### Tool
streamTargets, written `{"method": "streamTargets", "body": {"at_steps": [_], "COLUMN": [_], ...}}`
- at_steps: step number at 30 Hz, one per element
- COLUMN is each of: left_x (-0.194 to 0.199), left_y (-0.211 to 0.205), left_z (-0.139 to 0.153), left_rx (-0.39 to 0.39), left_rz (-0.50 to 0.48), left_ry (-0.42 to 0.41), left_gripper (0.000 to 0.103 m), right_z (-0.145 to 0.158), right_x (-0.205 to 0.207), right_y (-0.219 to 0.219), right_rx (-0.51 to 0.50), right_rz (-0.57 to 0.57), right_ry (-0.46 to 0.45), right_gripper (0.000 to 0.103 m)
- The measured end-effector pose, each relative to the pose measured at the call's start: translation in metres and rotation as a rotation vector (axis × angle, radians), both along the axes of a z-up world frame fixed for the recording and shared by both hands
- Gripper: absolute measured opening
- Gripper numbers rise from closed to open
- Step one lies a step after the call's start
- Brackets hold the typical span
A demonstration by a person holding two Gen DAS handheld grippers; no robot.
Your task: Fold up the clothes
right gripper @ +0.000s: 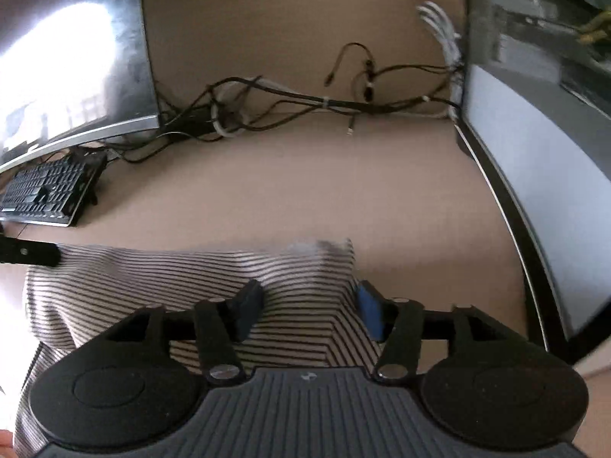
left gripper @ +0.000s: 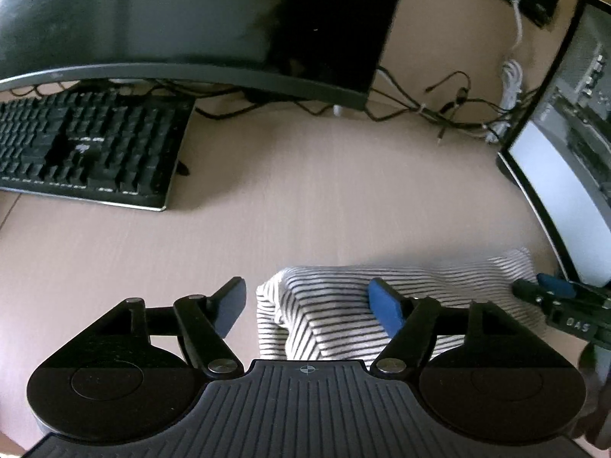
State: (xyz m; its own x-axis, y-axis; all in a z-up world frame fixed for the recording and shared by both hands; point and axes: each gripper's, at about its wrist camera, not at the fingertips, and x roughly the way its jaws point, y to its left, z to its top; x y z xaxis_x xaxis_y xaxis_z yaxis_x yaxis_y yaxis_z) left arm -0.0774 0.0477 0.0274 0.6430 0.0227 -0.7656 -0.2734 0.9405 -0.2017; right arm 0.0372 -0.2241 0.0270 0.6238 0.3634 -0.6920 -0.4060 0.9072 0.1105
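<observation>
Here the striped garment [left gripper: 343, 305] lies on the beige desk [left gripper: 305, 198], at its near side, gathered into a raised fold. In the left wrist view, the left gripper [left gripper: 309, 305] stands wide apart: its left pad [left gripper: 231, 305] hangs over bare desk just beside the cloth's left edge, and its right pad [left gripper: 385, 305] rests against the top of the fold. No cloth is pinched between them. The right gripper [left gripper: 561, 297] enters that view at the garment's right end, near the right monitor [left gripper: 553, 175].

In the right wrist view, the right gripper [right gripper: 309, 307] also has its jaws parted, straddling a ridge of the striped garment [right gripper: 191, 278]. The dark pad [right gripper: 248, 305] lies on the cloth, and the blue pad [right gripper: 368, 309] sits at the cloth's right edge. Whether either pad presses the fabric cannot be told.

Open desk surface extends beyond the garment's far edge. That room is bounded by the keyboard [left gripper: 88, 149] and curved monitor [left gripper: 172, 26] on the left, the tangled cables [right gripper: 286, 103] along the back wall, and the right monitor's base edge on the right.
</observation>
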Motion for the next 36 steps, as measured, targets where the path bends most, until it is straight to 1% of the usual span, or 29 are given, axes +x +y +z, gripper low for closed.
{"method": "streamTargets", "body": {"at_steps": [1, 3, 5, 7, 9, 13, 17, 19, 20, 22, 24, 26, 27, 28, 31, 32, 33, 36], "left_x": [0.002, 0.005, 0.006, 0.007, 0.01, 0.014, 0.014, 0.013, 0.013, 0.015, 0.019, 0.024, 0.027, 0.032, 0.049, 0.057, 0.064, 0.084], "left_y": [-0.002, -0.003, -0.002, -0.002, -0.001, 0.001, 0.003, 0.007, 0.009, 0.014, 0.014, 0.012, 0.01, 0.01, 0.012, 0.014, 0.015, 0.02], "left_z": [-0.003, -0.01, -0.015, -0.018, -0.02, -0.023, -0.024, -0.026, -0.028, -0.033, -0.036, -0.037, -0.036, -0.036, -0.035, -0.034, -0.032, -0.018], "left_rx": [0.002, -0.012, -0.029, -0.041, -0.043, -0.048, -0.073, -0.111, -0.135, -0.198, -0.231, -0.218, -0.209, -0.202, -0.18, -0.174, -0.166, -0.127], "left_rz": [-0.013, -0.023, -0.023, -0.023, -0.026, -0.031, -0.028, -0.017, -0.009, 0.005, 0.014, 0.01, 0.008, 0.007, 0.002, 0.0, -0.003, -0.015], "left_ry": [0.009, 0.028, 0.036, 0.04, 0.045, 0.053, 0.047, 0.047, 0.048, 0.051, 0.048, 0.04, 0.037, 0.035, 0.026, 0.022, 0.011, -0.052], "left_gripper": [0.075, 0.076, 0.077, 0.079, 0.082, 0.083, 0.085, 0.089, 0.093, 0.094, 0.093, 0.092, 0.09, 0.088, 0.079, 0.072, 0.068, 0.063], "right_z": [0.0, -0.001, -0.003, -0.007, -0.007, 0.002, -0.005, -0.012, -0.016, -0.022, -0.025, -0.025, -0.025, -0.025, -0.024, -0.023, -0.019, -0.005], "right_x": [-0.001, 0.002, 0.005, 0.008, 0.007, 0.012, 0.033, 0.043, 0.047, 0.052, 0.054, 0.056, 0.057, 0.059, 0.065, 0.069, 0.074, 0.088], "right_y": [-0.001, -0.005, -0.012, -0.016, -0.016, -0.014, -0.007, -0.003, -0.001, 0.003, 0.008, 0.011, 0.011, 0.011, 0.01, 0.01, 0.01, 0.01], "right_rx": [0.002, 0.028, 0.045, 0.061, 0.074, 0.105, 0.122, 0.141, 0.151, 0.161, 0.144, 0.132, 0.13, 0.127, 0.126, 0.122, 0.122, 0.125], "right_rz": [-0.015, -0.035, -0.05, -0.061, -0.065, -0.059, -0.049, -0.043, -0.04, -0.031, -0.013, -0.002, 0.001, 0.004, 0.014, 0.016, 0.015, 0.011], "right_ry": [0.004, 0.032, 0.046, 0.061, 0.071, 0.064, 0.104, 0.142, 0.159, 0.184, 0.181, 0.176, 0.174, 0.171, 0.161, 0.155, 0.135, 0.075], "right_gripper": [0.065, 0.068, 0.074, 0.077, 0.077, 0.077, 0.077, 0.077, 0.077, 0.077, 0.077, 0.07, 0.068, 0.063, 0.056, 0.054, 0.052, 0.049]}}
